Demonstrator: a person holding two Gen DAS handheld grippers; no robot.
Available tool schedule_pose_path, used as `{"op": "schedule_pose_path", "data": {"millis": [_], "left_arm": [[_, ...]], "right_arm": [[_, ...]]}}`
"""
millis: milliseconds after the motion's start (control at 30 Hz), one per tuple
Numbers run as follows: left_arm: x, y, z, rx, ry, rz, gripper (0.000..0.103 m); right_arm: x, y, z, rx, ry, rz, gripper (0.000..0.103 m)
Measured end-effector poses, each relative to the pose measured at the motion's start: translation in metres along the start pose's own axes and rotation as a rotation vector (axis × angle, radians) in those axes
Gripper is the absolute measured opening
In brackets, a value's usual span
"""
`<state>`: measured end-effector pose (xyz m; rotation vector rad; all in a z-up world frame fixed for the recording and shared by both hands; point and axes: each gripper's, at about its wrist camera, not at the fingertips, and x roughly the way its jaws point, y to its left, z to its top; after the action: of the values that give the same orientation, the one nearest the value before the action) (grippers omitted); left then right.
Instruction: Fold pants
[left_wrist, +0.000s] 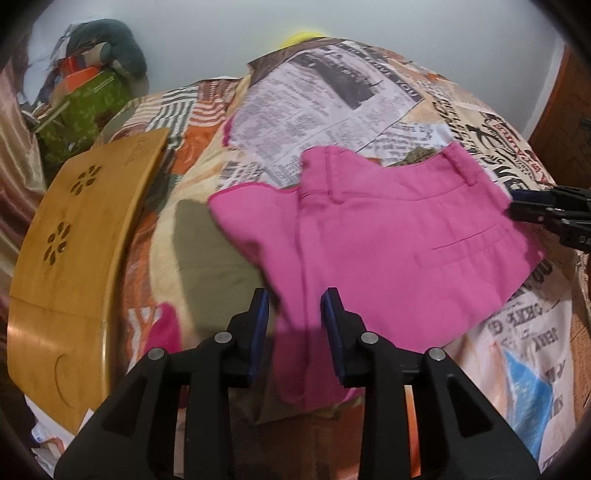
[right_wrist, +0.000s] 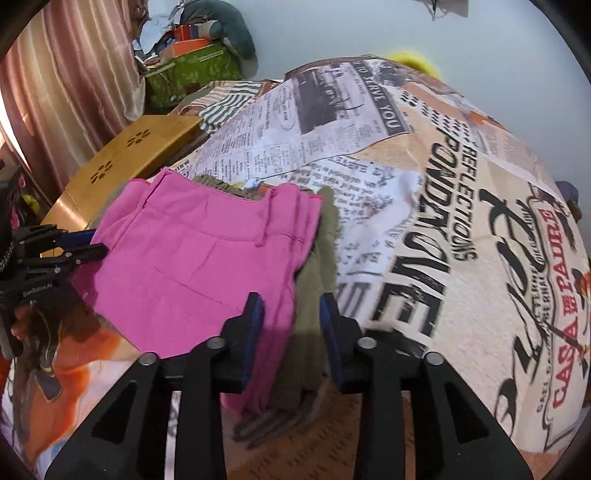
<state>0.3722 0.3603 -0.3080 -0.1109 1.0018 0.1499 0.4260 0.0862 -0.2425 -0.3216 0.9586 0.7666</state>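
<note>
Pink pants (left_wrist: 388, 236) lie folded on the bed, waistband toward the far side, over an olive garment (left_wrist: 207, 258). My left gripper (left_wrist: 296, 299) is open at the near left end of the pants, with pink cloth lying loose between its blue pads. In the right wrist view, my right gripper (right_wrist: 291, 301) is open at the other near corner, where the edge of the pink pants (right_wrist: 199, 258) and the olive garment (right_wrist: 317, 258) show between its fingers. Each gripper also appears in the other's view: the right gripper (left_wrist: 517, 206) and the left gripper (right_wrist: 85, 243).
The bedspread (left_wrist: 314, 99) has a newspaper print and runs far to the right (right_wrist: 424, 206). A wooden lap table (left_wrist: 66, 258) lies on the bed's left side. Behind it stand a green box (left_wrist: 81, 107) and clutter, with a pink curtain (right_wrist: 66, 74) at the left.
</note>
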Motion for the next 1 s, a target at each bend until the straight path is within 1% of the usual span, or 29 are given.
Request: {"op": "schedule_pose_path", "data": {"millis": [100,167,333,433,533,667,700,767,800,833,900,933,1000], "left_arm": [[0.005,0.009,-0.005,-0.026,0.024,0.008,0.032],[0.009,0.012,-0.009,-0.040,0.033,0.009,0.032],[0.006,0.006,-0.009,-0.026,0.035,0.037,0.032],[-0.009,0.002,-0.006,-0.016,0.018,0.041,0.032],[-0.040,-0.006,-0.001,-0.006,-0.031,0.039,0.032],[-0.100,-0.021,0.006,-0.010,-0.127,0.037,0.032],[-0.114,-0.025,0.008,-0.011,-0.149,0.038,0.032],[-0.152,-0.036,0.009,-0.006,-0.207,0.035,0.032],[-0.173,-0.043,0.009,-0.001,-0.240,0.035,0.032],[-0.185,-0.048,0.010,0.002,-0.260,0.037,0.032],[-0.228,-0.062,0.006,0.018,-0.331,0.043,0.032],[-0.241,-0.066,0.004,0.023,-0.352,0.043,0.032],[-0.283,-0.079,-0.005,0.029,-0.426,0.039,0.032]], "right_arm": [[0.008,-0.003,-0.004,0.005,0.034,-0.007,0.033],[0.013,-0.002,-0.007,0.000,0.041,-0.013,0.034],[0.004,0.002,-0.004,0.010,0.024,-0.012,0.033],[-0.015,0.006,-0.002,0.008,-0.017,-0.006,0.033],[-0.044,0.014,0.002,0.000,-0.074,-0.003,0.033],[-0.093,0.029,0.005,-0.016,-0.164,0.008,0.034],[-0.111,0.036,0.004,-0.026,-0.199,0.009,0.034],[-0.137,0.045,0.004,-0.042,-0.248,0.008,0.033],[-0.157,0.051,0.003,-0.048,-0.286,0.009,0.034],[-0.170,0.055,0.001,-0.051,-0.311,0.013,0.034],[-0.200,0.063,-0.003,-0.047,-0.370,0.028,0.034],[-0.215,0.067,-0.006,-0.045,-0.399,0.038,0.033],[-0.247,0.077,-0.014,-0.050,-0.461,0.046,0.033]]}}
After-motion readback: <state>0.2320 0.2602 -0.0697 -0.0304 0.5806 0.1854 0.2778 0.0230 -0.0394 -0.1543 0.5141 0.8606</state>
